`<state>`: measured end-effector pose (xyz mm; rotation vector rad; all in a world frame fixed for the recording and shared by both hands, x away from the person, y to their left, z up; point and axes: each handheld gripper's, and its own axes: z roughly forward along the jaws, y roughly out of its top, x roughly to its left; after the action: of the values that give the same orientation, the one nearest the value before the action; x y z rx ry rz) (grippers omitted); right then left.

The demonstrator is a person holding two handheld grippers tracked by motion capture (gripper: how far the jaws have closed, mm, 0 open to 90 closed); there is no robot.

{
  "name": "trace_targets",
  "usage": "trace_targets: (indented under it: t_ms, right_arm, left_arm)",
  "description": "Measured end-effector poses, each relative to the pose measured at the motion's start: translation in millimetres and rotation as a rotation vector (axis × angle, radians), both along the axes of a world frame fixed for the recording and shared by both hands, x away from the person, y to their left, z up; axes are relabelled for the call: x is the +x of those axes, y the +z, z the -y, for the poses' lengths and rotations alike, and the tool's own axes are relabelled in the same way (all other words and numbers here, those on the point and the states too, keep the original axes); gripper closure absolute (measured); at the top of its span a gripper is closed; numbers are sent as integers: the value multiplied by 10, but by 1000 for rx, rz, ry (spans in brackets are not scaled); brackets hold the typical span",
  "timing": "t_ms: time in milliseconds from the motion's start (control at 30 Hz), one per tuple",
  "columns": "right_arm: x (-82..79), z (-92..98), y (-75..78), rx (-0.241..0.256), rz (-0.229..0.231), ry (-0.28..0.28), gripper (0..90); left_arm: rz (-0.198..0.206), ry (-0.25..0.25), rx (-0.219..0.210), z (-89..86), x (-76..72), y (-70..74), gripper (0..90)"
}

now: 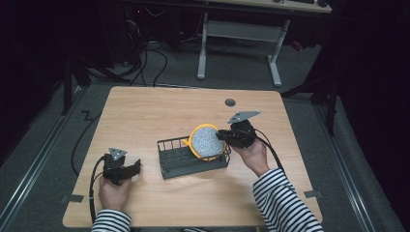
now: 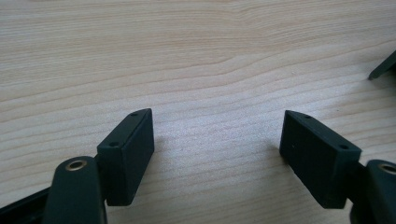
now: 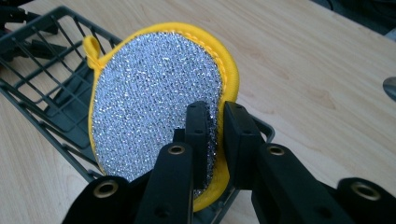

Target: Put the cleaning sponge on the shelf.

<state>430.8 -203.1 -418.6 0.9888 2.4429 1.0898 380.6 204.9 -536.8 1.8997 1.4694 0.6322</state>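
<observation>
A round scouring pad (image 1: 206,141) (image 3: 154,102) with a silver mesh face, a yellow rim and a small yellow loop stands on edge over the right end of a dark wire basket (image 1: 176,162) (image 3: 42,65). My right gripper (image 1: 223,136) (image 3: 215,128) is shut on the pad's edge, one jaw on each face. My left gripper (image 1: 135,166) (image 2: 217,140) rests low over bare wood to the left of the basket, jaws wide apart with nothing between them.
The wooden table (image 1: 145,111) has a small dark round disc (image 1: 230,102) near its far edge. A corner of the basket (image 2: 384,66) shows at the right of the left gripper view. Cables trail off the table's left side.
</observation>
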Motion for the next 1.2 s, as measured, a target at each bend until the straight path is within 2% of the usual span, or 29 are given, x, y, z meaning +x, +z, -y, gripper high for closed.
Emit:
trace_targets:
  t_ms: [133, 400, 567, 633, 767, 867, 1000, 1067, 1200]
  right_arm:
    - [-9, 33, -57, -9, -22, 0, 810]
    - [-12, 23, -75, -35, -29, 9, 807]
    - [-11, 27, -85, -31, -30, 15, 799]
    - [-12, 30, -82, -21, -38, 6, 760]
    - [-12, 49, -72, 0, -46, -9, 606]
    - [-60, 54, -30, 13, -19, -25, 525]
    - [-98, 93, 8, 44, 8, -42, 516]
    - [-110, 156, 24, 74, 1, -55, 510]
    - [-140, 285, 84, 89, 17, -86, 507]
  left_arm:
    - [0, 0, 0, 0, 0, 0, 267]
    - [0, 0, 1, 0, 0, 0, 267]
    - [0, 0, 0, 0, 0, 0, 267]
    - [0, 0, 0, 0, 0, 0, 267]
    - [0, 0, 0, 0, 0, 0, 267]
    - [0, 0, 0, 0, 0, 0, 267]
    - [1, 1, -1, 1, 1, -1, 267]
    - [1, 1, -1, 2, 1, -1, 268]
    - [1, 0, -1, 2, 2, -1, 268]
